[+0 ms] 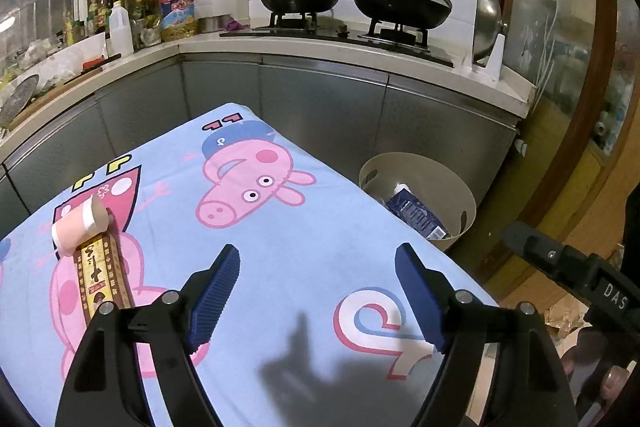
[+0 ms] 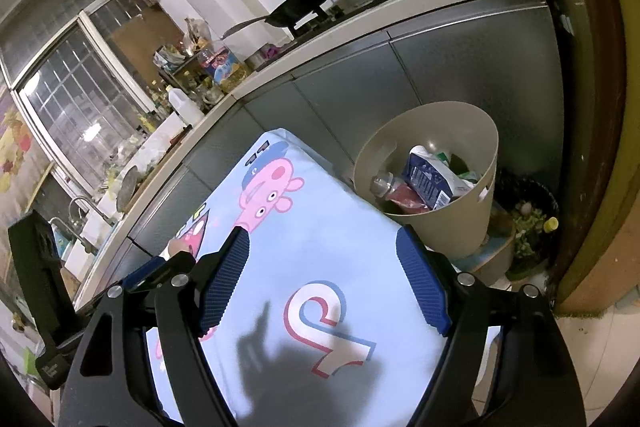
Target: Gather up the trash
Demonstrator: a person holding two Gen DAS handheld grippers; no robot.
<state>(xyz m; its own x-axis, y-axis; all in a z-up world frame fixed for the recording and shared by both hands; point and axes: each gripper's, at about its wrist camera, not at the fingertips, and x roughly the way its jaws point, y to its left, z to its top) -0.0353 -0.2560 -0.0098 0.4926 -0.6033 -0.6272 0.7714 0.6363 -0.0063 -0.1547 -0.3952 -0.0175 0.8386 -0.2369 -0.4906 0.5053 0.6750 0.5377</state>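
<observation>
A pink paper roll and a brown and gold printed box lie together at the left of a table under a light blue cartoon-pig cloth. My left gripper is open and empty above the cloth, to the right of them. My right gripper is open and empty over the cloth, near its right edge. A beige bin stands past that edge and holds a blue carton, a bottle and other trash. The bin also shows in the left wrist view.
A grey kitchen counter wraps behind the table, with a stove, two black pans and bottles. A wooden door frame stands at the right. A dark bin with scraps sits on the floor behind the beige bin.
</observation>
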